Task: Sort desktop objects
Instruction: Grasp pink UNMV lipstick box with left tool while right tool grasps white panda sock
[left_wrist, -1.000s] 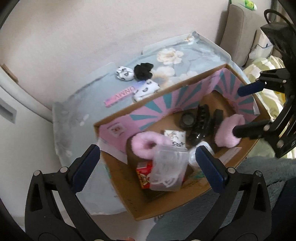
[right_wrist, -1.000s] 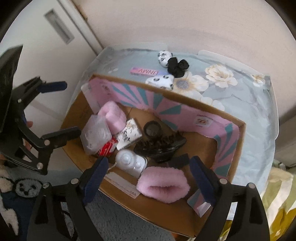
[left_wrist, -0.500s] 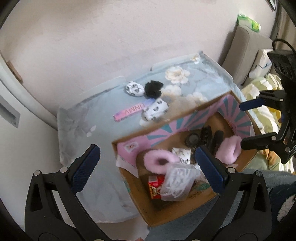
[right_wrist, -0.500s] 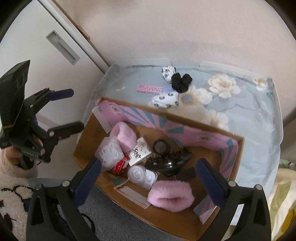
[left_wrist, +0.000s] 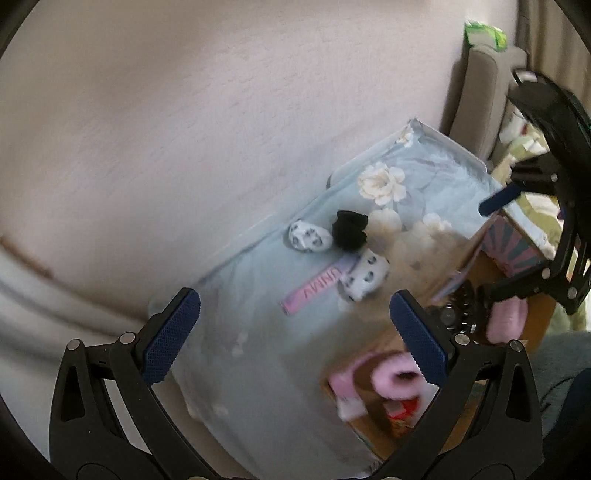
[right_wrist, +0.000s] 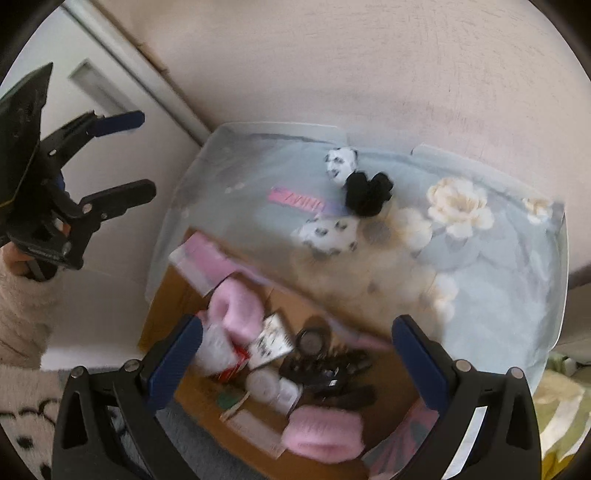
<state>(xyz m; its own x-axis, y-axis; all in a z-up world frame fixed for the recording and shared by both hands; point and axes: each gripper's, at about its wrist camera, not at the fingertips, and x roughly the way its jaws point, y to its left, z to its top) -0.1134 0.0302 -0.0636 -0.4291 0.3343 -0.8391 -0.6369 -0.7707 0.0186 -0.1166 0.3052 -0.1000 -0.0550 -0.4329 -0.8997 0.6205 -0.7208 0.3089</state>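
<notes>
Currently the largest surface is the table (right_wrist: 498, 258), covered by a smooth pale-blue floral cloth; a cardboard box (right_wrist: 162, 314) with a pink-and-teal printed inner wall stands at its near edge and already contains sorted items, among them fluffy pink scrunchies (right_wrist: 321, 432), a black claw clip (right_wrist: 328, 369) and a small printed packet.

Four items remain loose on the cloth near the far edge. The pink bar (left_wrist: 314, 291) is flat, stiff and printed with lettering; being thin, it probably needs a grip across its narrow width. The black scrunchie (left_wrist: 349, 229) is soft and bunched, lies between two spotted white pieces and touches at least one. Both the spotted piece (left_wrist: 364, 277) beside the bar and the second spotted piece (left_wrist: 308, 238) at the far edge look like light, compressible fabric. These items should tolerate a firm pinch at mid-body and are unlikely to slip or break.

The left gripper (left_wrist: 295, 332) stands wide with nothing between its blue textured pads. The right gripper (right_wrist: 295, 362) is likewise spread fully and empty, above the box.
</notes>
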